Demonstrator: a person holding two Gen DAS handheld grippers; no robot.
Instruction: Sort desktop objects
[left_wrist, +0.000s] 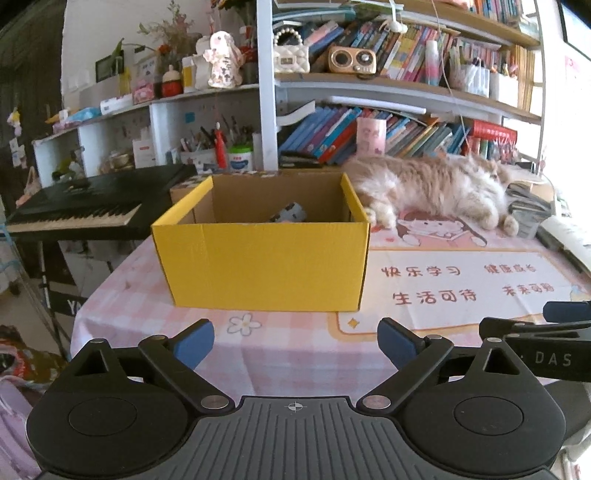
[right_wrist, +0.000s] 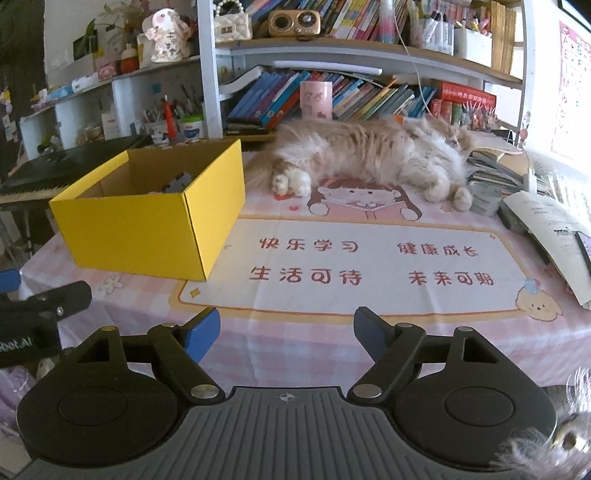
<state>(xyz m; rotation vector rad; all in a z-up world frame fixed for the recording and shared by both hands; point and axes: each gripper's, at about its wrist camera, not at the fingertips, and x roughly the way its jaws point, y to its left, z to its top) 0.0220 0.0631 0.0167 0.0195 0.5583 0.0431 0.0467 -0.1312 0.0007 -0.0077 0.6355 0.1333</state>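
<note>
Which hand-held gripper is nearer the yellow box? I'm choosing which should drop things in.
Left. The left hand-held gripper faces the yellow box squarely, just before its front wall. The right hand-held gripper sits off its right corner, facing the printed mat.

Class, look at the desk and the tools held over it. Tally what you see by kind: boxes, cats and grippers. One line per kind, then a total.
Yellow cardboard box: 1
Cat lying on the desk: 1
Grippers: 2, the left gripper and the right gripper, both open and empty
Total: 4
</note>
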